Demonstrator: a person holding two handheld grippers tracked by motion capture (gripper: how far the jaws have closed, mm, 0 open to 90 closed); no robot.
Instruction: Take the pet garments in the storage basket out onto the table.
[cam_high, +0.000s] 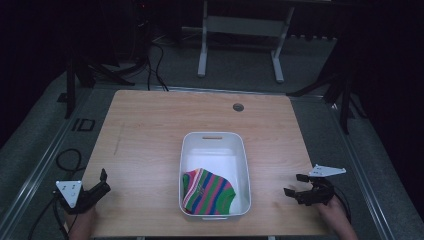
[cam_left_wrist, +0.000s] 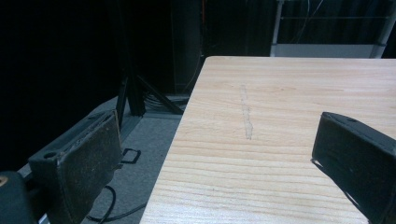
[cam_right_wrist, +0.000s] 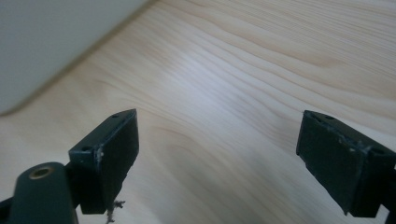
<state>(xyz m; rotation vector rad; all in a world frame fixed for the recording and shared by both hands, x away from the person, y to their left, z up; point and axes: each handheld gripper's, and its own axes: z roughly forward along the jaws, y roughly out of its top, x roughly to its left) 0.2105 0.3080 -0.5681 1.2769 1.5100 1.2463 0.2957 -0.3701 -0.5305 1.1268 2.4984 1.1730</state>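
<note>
Sock, striped green, pink, blue, lay in near end of white bin. Bin sat at centre of wooden table, toward near edge. Left gripper rested at near left corner, jaws spread, empty. Right gripper rested near right of bin, jaws spread, empty.

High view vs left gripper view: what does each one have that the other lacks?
High view alone: white bin holding a striped sock, the right gripper open at the table's right, and a round grommet.
Left gripper view alone: a close look along the left gripper, jaws wide apart with nothing between them.
Both: the wooden table, the pale scuff streak near its left edge, and the grey floor beside it.
</note>
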